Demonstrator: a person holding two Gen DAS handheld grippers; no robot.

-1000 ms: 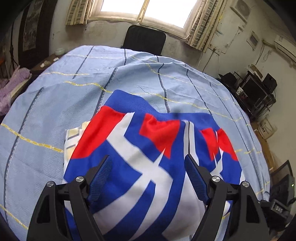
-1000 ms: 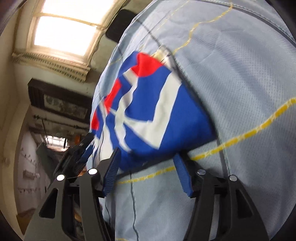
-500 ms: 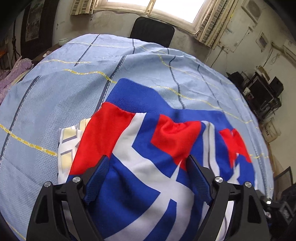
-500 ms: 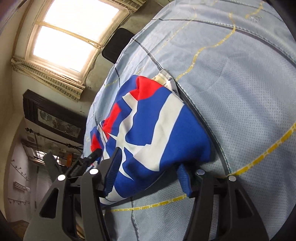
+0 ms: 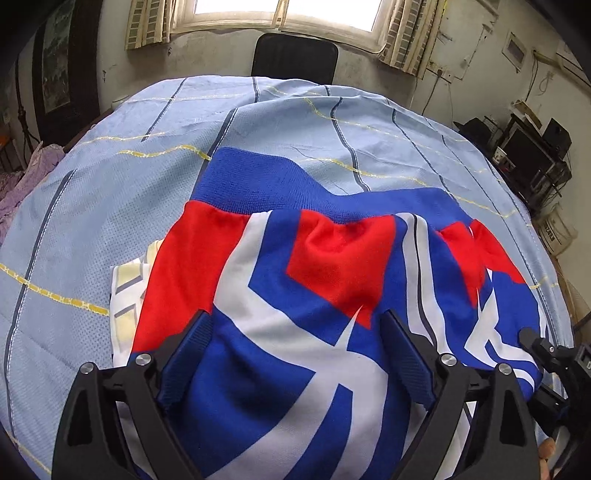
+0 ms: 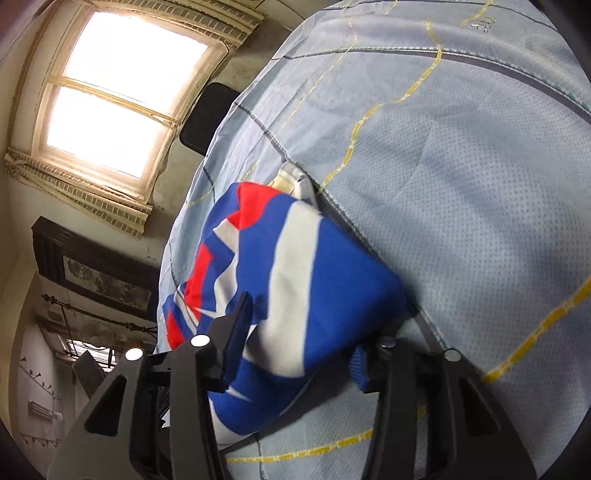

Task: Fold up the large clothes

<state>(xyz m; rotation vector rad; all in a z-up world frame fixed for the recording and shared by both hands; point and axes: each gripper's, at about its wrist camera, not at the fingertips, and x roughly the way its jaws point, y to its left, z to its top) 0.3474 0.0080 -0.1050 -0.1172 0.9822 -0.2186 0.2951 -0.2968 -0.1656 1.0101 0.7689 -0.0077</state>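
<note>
A light blue bedsheet with dark and yellow stripes is covering the whole bed and filling most of both views. A blue, red and white jacket is lying on the near half of it, folded into a thick bundle, with its plain blue ribbed hem pointing toward the far wall. In the right wrist view the same jacket is bulging up off the sheet, and its near blue edge is sitting between the fingers.

A white and pale yellow garment is peeking out from under the jacket's left edge, touching it; in the right wrist view only a small corner of it is showing at the bundle's far end.

The left gripper is hovering low over the jacket with its 2 blue-padded fingers spread wide, the fabric spanning the gap between them. The right gripper is also standing wide apart, its pads on either side of the bundle's near end; whether they are touching the cloth I cannot tell. That gripper's black body is showing at the right edge of the left wrist view, just beside the jacket.

Beyond the bed, a black chair is standing under a bright window, and dark electronics are stacked on a rack to the right.
</note>
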